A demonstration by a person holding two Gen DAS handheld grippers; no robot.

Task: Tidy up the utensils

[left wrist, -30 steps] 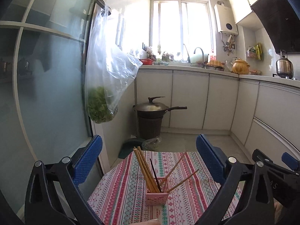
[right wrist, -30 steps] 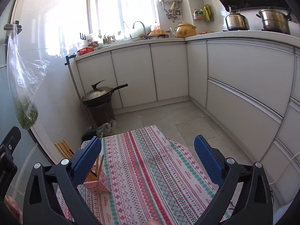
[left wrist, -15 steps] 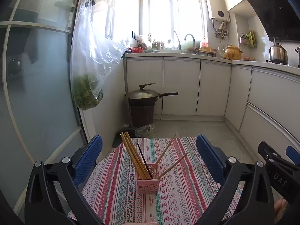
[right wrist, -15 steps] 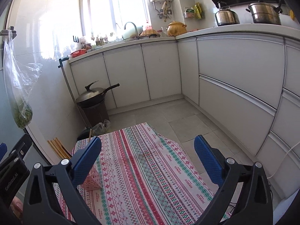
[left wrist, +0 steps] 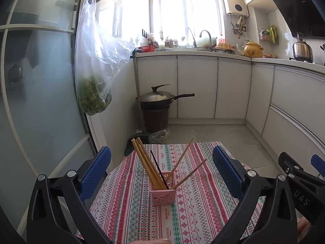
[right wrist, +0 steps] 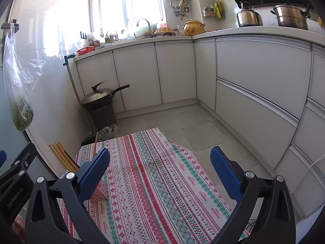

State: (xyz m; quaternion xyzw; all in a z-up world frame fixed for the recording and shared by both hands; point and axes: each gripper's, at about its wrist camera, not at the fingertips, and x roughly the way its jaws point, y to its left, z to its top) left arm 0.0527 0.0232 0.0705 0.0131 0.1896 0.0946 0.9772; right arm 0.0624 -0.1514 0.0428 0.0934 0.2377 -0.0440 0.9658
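While both grippers hover above the worktop (left wrist: 203,213), which carries a cloth striped in red, green and white, the left gripper (left wrist: 161,170) has its jaws spread wide and grips nothing; its blue pads (left wrist: 95,172) flank a pink perforated holder (left wrist: 163,191) standing upright on the cloth. Inside the holder, a bundle of wooden chopsticks (left wrist: 146,162) leans to the left, one dark chopstick (left wrist: 159,170) stands beside it, and two further wooden chopsticks (left wrist: 189,172) lean to the right. Seen from the right wrist, the right gripper (right wrist: 160,168) likewise has its jaws wide apart and empty, over a bare stretch of cloth; the holder lies at its left, partly hidden behind the left-hand pad. Beyond the worktop, a lidded wok (left wrist: 160,98) rests on a dark bin (left wrist: 155,120) before white cabinets (left wrist: 197,85), and a clear bag of greens (left wrist: 94,81) hangs from a glass door (left wrist: 36,81)
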